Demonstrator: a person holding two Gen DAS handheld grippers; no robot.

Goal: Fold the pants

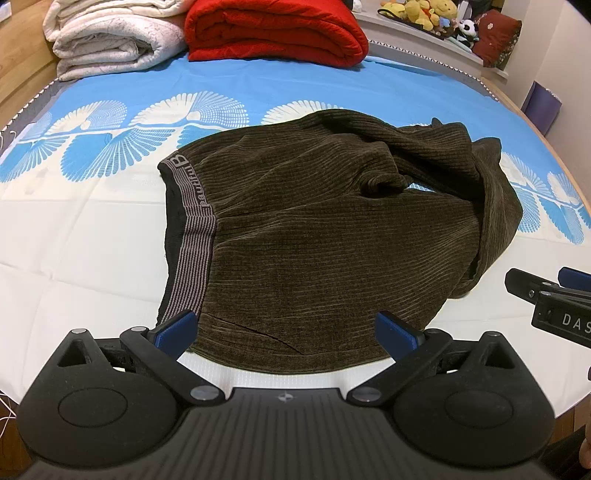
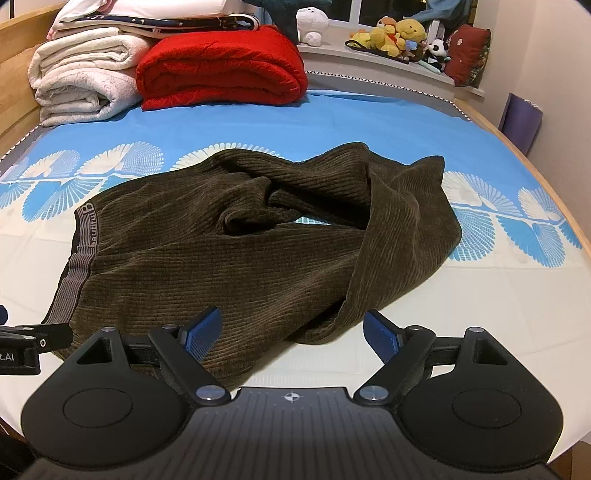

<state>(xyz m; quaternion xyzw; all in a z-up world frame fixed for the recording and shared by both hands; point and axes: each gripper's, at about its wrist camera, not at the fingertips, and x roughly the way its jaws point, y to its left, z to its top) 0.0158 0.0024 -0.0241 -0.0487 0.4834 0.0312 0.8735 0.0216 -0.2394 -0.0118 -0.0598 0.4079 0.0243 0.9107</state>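
Dark olive ribbed pants lie crumpled on the bed, with a grey striped waistband at the left and the legs bunched and twisted at the right. They also show in the right wrist view, waistband at the left. My left gripper is open and empty, just above the near edge of the pants close to the waistband end. My right gripper is open and empty, over the near edge where a leg folds back. Its fingers show at the right in the left wrist view.
The bed sheet is white near me and blue with white fan prints further back. A folded red blanket and white quilts lie at the head. Plush toys sit on a ledge at the back right. A wooden bed frame runs along the right.
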